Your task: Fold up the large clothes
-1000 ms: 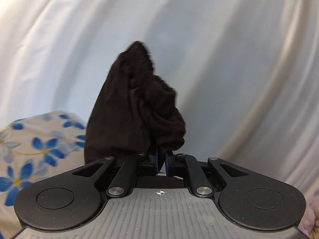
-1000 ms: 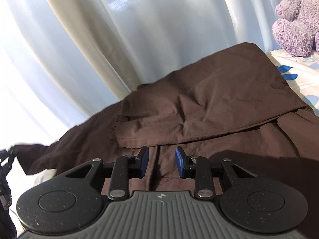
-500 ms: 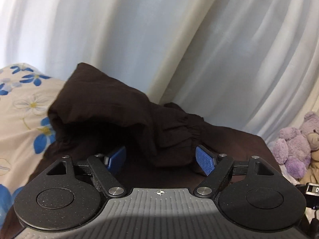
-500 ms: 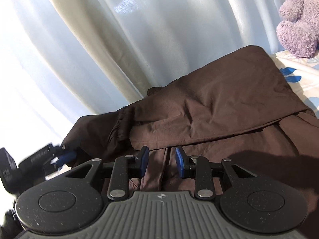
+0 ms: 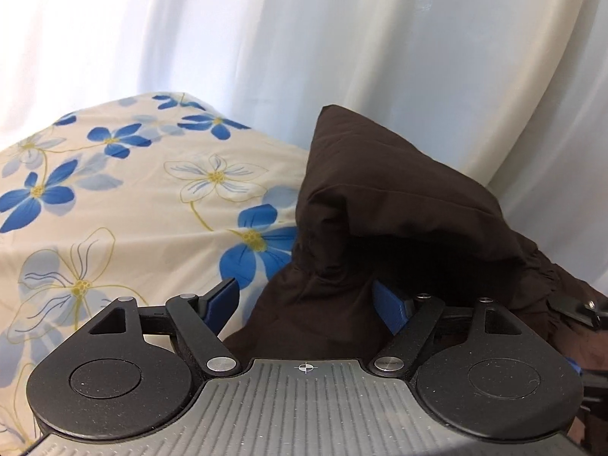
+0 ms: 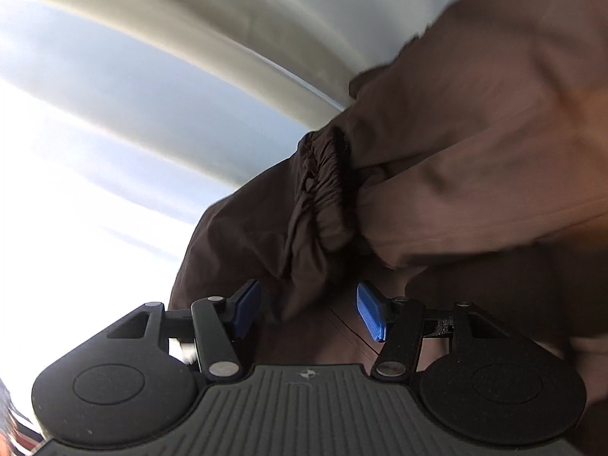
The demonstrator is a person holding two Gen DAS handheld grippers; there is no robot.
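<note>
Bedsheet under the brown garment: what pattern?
Cream bedsheet with blue and white flowers on yellow-green stems; shows best in the left wrist view.

A dark brown garment (image 5: 399, 205) is seen bunched on the flowered bedsheet (image 5: 125, 205), one folded corner raised in a peak, and its gathered elastic hem (image 6: 323, 197) is crumpled against the white curtain (image 5: 304, 30).

Bed with cream blue-flowered sheet (image 5: 125, 205); dark brown garment (image 5: 399, 205) lying bunched on it
</note>
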